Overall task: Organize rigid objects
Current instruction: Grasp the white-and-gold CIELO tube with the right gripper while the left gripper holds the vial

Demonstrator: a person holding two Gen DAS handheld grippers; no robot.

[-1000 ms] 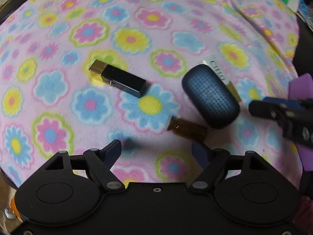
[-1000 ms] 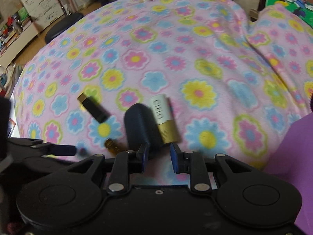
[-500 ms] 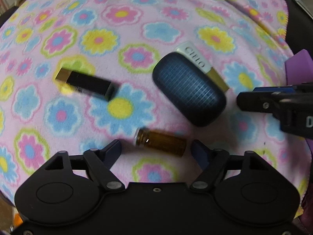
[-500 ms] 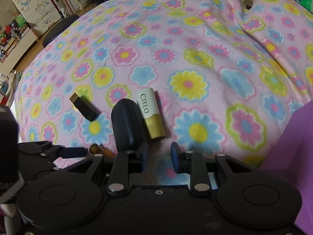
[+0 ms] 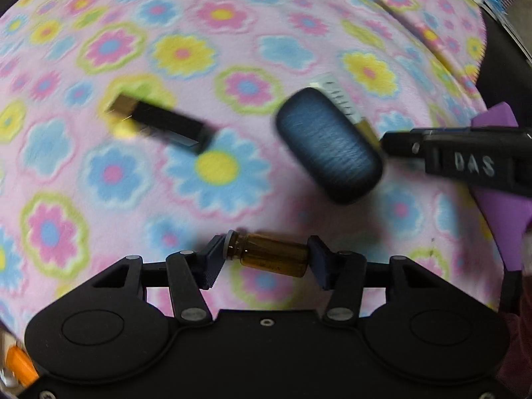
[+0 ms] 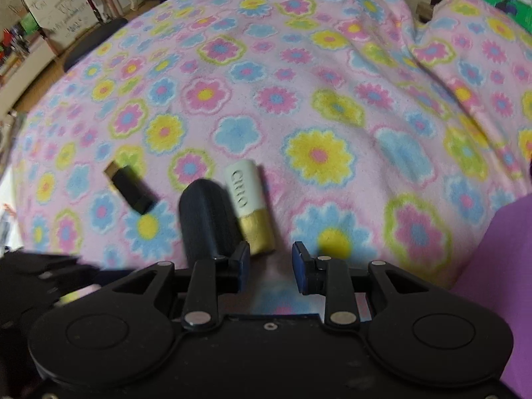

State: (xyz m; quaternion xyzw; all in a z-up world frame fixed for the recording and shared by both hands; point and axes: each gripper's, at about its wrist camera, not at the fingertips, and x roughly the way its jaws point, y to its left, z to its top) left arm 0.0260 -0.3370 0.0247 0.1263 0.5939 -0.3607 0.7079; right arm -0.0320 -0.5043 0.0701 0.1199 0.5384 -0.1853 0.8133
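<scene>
Lying crosswise between the fingers of the left gripper [image 5: 266, 261], the small amber glass vial [image 5: 271, 255] has its long axis running finger to finger, slightly tilted: neck and pale rim at the left finger pad, flat base down-right at the right pad. Both pads touch its ends, so the left gripper is pinching the vial lengthwise. Contact with the pink fleece blanket with a flower print [image 5: 232, 50] underneath cannot be judged from this view

Ahead and to the left of the left gripper: black rectangular case with a gold end [image 5: 159, 124], flat on the blanket, long axis diagonal, gold end pointing away-left, black end toward the gripper. Motion blur smears its edges

Ahead and to the right of the left gripper: dark blue oval textured case [image 5: 329, 146], long axis diagonal, far end up-left, near end down-right. Just behind it, touching or nearly so, the white-and-gold cylindrical tube [image 5: 342, 101], mostly hidden in this view

Right gripper [image 6: 270, 267]: fingers spread with a clear gap, nothing between them. It hovers just short of the tube [image 6: 249, 209], whose long axis runs nearly straight ahead of the gripper, gold end nearest the left finger tip, white lettered end pointing away. The blue case [image 6: 207, 221] lies parallel, touching the tube's left side. The black case [image 6: 131, 188] sits farther left, apart from both
</scene>
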